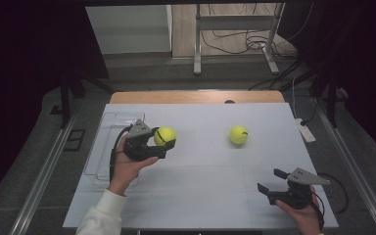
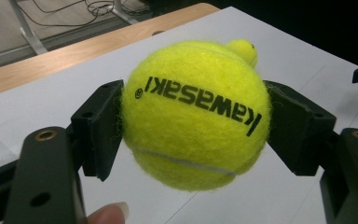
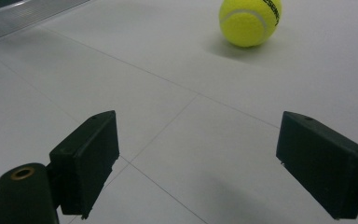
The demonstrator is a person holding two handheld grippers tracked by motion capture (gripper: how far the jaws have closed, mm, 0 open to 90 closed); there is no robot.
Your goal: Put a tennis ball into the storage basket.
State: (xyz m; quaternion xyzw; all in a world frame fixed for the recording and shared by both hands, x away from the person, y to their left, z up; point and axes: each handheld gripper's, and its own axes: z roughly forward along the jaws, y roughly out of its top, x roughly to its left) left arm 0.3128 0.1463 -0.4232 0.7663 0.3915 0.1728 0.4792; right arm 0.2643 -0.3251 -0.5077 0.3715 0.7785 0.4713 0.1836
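A yellow tennis ball point(image 1: 165, 136) with black lettering is clamped between the jaws of my left gripper point(image 1: 167, 139), just right of the clear tray. In the left gripper view this ball point(image 2: 196, 114) sits squeezed by both pads and hangs off the white table, with my left gripper point(image 2: 196, 128) shut on it. A second tennis ball point(image 1: 238, 134) rests on the table right of centre, apart from both grippers. My right gripper point(image 1: 269, 179) is near the front right corner, open with nothing in it. In its own view the right gripper point(image 3: 200, 158) points toward that second ball point(image 3: 250, 21).
A clear plastic tray point(image 1: 108, 147) lies along the table's left edge, partly under the left hand. The white table point(image 1: 200, 196) ends in a wooden strip point(image 1: 196, 96) at the back. A white power strip point(image 1: 305, 131) lies off the right edge.
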